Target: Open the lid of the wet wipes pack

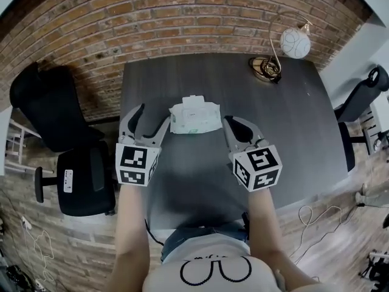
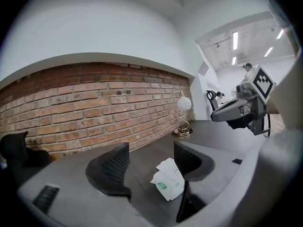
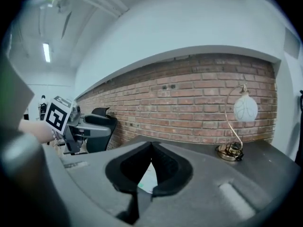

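Observation:
A white wet wipes pack (image 1: 194,115) with green print lies flat on the dark table (image 1: 292,120), its lid down. My left gripper (image 1: 152,118) stands open just left of the pack, not touching it. In the left gripper view the pack (image 2: 169,180) lies beyond the jaws, close to the right-hand one. My right gripper (image 1: 231,125) hovers just right of the pack with its jaws shut on nothing. In the right gripper view the closed jaws hide most of the pack (image 3: 147,181); only a sliver shows.
A gold-footed lamp with a white globe (image 1: 294,43) stands at the table's far right corner. A brick wall (image 1: 121,23) runs behind the table. Black office chairs sit to the left (image 1: 73,175) and right (image 1: 358,102).

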Available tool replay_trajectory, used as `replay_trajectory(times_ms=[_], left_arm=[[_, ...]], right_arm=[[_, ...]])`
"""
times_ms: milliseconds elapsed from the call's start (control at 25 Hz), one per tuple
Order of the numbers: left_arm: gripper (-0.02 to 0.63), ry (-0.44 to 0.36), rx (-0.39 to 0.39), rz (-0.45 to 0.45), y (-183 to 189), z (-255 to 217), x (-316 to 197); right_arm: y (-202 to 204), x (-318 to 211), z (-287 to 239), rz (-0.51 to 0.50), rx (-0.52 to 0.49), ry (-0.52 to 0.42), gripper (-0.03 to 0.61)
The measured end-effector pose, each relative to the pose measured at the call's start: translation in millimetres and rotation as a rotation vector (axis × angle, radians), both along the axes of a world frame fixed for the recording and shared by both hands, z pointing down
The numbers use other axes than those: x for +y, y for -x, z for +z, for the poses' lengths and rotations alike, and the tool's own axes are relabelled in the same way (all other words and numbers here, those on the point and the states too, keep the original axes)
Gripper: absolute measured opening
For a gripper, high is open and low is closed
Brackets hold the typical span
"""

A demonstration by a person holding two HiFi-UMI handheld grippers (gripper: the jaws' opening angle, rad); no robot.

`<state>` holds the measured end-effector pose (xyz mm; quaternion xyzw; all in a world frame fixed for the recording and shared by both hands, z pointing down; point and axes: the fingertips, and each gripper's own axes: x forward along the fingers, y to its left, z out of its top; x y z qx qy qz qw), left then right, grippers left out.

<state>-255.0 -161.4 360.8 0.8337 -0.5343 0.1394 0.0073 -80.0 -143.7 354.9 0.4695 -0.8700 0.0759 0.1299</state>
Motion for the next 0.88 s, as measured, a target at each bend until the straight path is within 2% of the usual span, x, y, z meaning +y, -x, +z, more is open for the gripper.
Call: replay_trajectory(times_ms=[80,160,240,400,560,880], left_arm=[[0.274,-0.020,0.035,-0.023,4.2,-7.2,10.4],[0.197,-0.042,0.056,-0.057,8.8,-13.1,22.8],[0.003,-0.060,0.067,-0.092,10.3,-18.5,34.8],[-0.002,-0.078,0.089,-0.130,5.2,-33.7,57.3],[-0.002,-0.131,0.122,-0.172,3.7,-61.5,81.6],[-0.003,-0.234,0.136,-0.191,-10.8,-102.8,116.5]], right_arm=[[2.8,8.3,-10.9,-0.002,0.003,-0.038,0.002],[5.5,18.3,-17.8,-0.017,0.026,-0.065,0.002],[4.5,26.8,-24.7,-0.031,0.043,-0.086,0.002],[-2.2,41.4,-47.0,-0.050,0.043,-0.130,0.002],[-9.1,60.5,-71.9,-0.068,0.044,-0.186,0.002],[-27.5,86.4,-100.1,-0.062,-0.043,-0.234,0.002]])
